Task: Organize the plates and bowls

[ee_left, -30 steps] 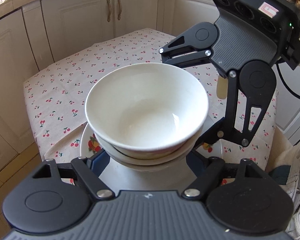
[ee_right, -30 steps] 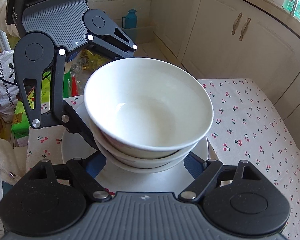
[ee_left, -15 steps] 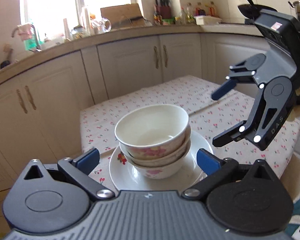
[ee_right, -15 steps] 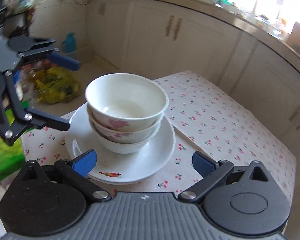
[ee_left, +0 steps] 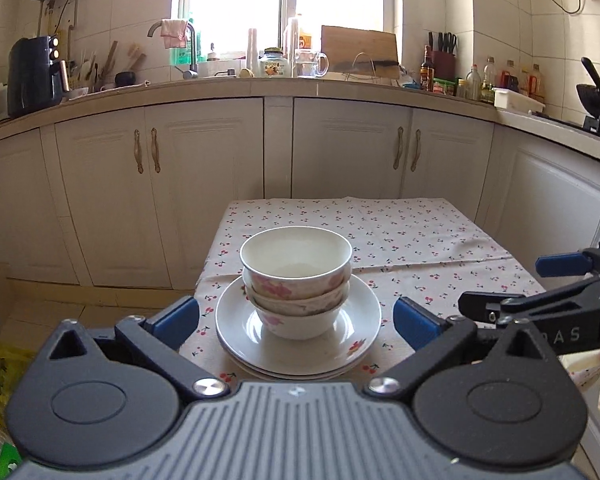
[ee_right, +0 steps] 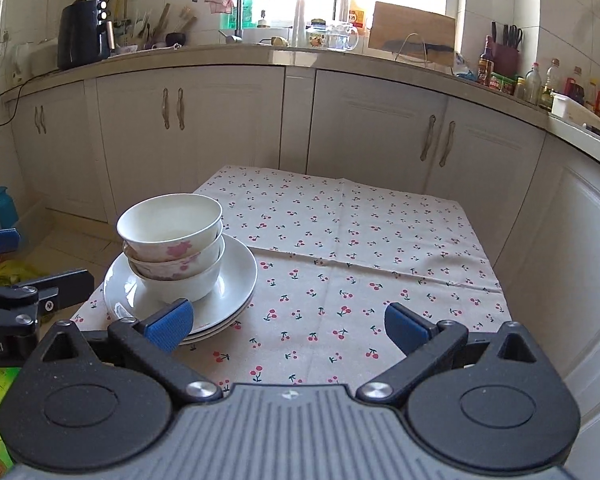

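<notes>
Three white bowls with pink flowers [ee_left: 296,280] [ee_right: 172,244] sit nested upright on a stack of white plates [ee_left: 352,320] [ee_right: 236,276] near the table's front left corner. My left gripper [ee_left: 296,320] is open, drawn back in front of the stack, its blue pads wide on either side and touching nothing. My right gripper [ee_right: 288,326] is open too, over bare cloth to the right of the plates, with nothing between its pads. Each gripper's black arm shows at the edge of the other's view.
The table wears a cherry-print cloth [ee_left: 420,240] [ee_right: 360,248] with its right half and back bare. White cabinets [ee_left: 204,184] and a cluttered counter with sink and window stand behind. Bags lie on the floor at left [ee_right: 4,272].
Both grippers opened and let go of the bowls, then pulled back and up from the stack. Their views levelled from looking down into the top bowl to facing the kitchen.
</notes>
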